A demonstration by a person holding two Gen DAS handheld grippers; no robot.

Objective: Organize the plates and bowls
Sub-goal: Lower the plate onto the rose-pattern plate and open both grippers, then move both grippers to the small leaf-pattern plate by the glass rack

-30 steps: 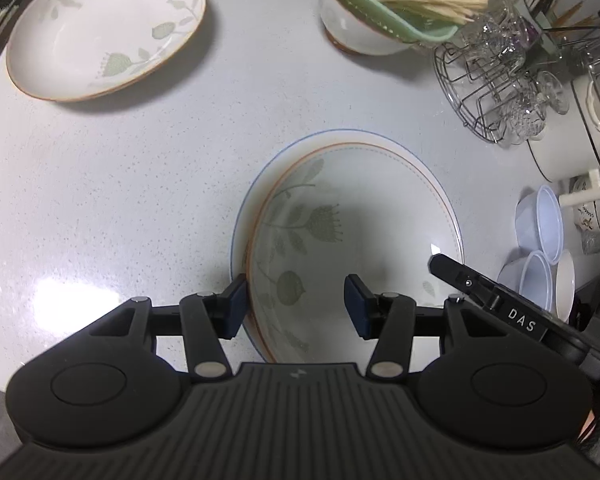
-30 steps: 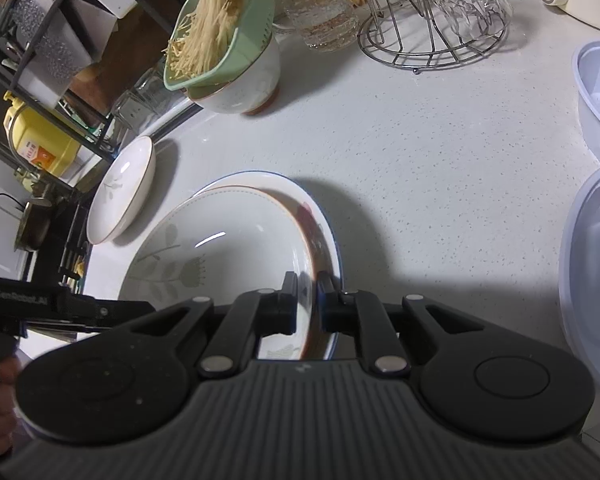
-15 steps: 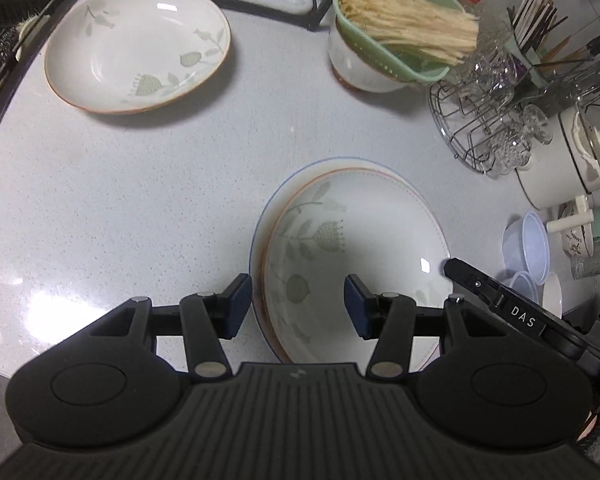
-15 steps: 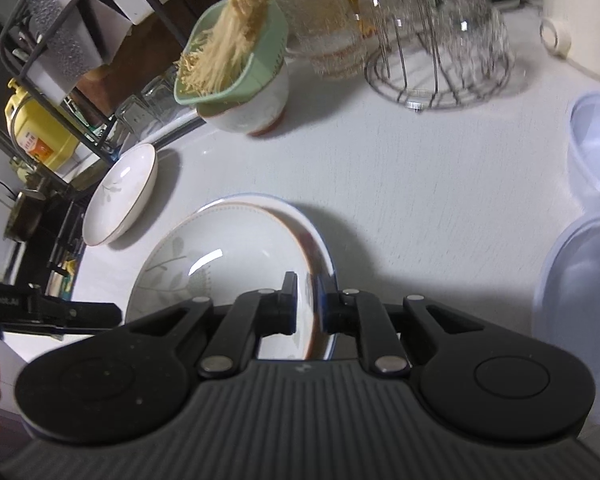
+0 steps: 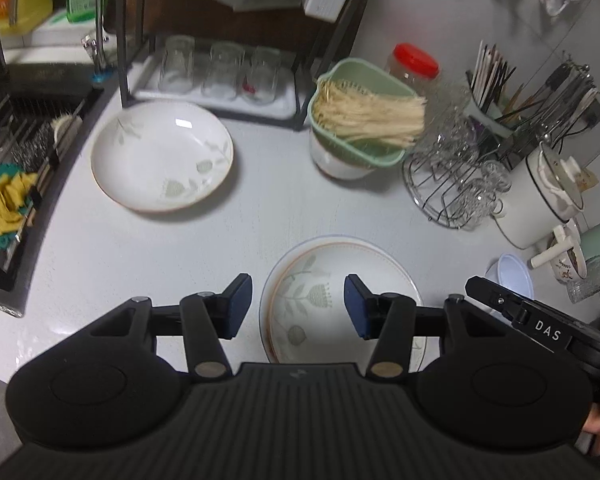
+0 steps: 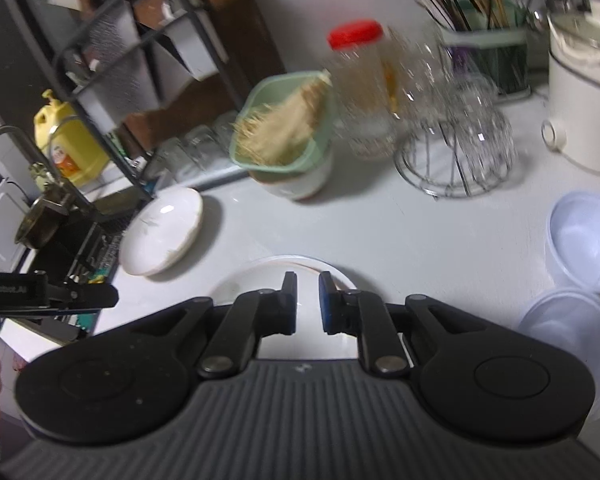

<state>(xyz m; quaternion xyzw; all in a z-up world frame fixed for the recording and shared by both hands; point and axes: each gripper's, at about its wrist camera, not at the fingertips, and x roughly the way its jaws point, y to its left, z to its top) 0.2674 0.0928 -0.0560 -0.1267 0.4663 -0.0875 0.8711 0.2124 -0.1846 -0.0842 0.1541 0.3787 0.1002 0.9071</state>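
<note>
A leaf-patterned deep plate (image 5: 320, 264) sits nested on a blue-rimmed plate (image 5: 398, 266) on the white counter, just below both grippers. My left gripper (image 5: 298, 304) hovers above it, open, with nothing between its blue pads. My right gripper (image 6: 307, 300) is above the same stack (image 6: 256, 276). Its jaws are opening, a narrow gap shows, and no rim is between them. A second leaf-patterned deep plate (image 5: 162, 162) lies farther off by the sink, also seen in the right wrist view (image 6: 160, 236).
A green colander of noodles (image 5: 364, 120) rests on a white bowl behind the stack. A wire rack of glasses (image 5: 456, 176) and a white pot (image 5: 540, 200) stand to the right. Translucent plastic bowls (image 6: 584, 240) lie at the right. The sink (image 5: 16, 152) borders the counter's left.
Both grippers have risen and drawn back from the stacked plates. The right gripper, earlier shut on the deep plate's rim, has let it go and its jaws have parted a little.
</note>
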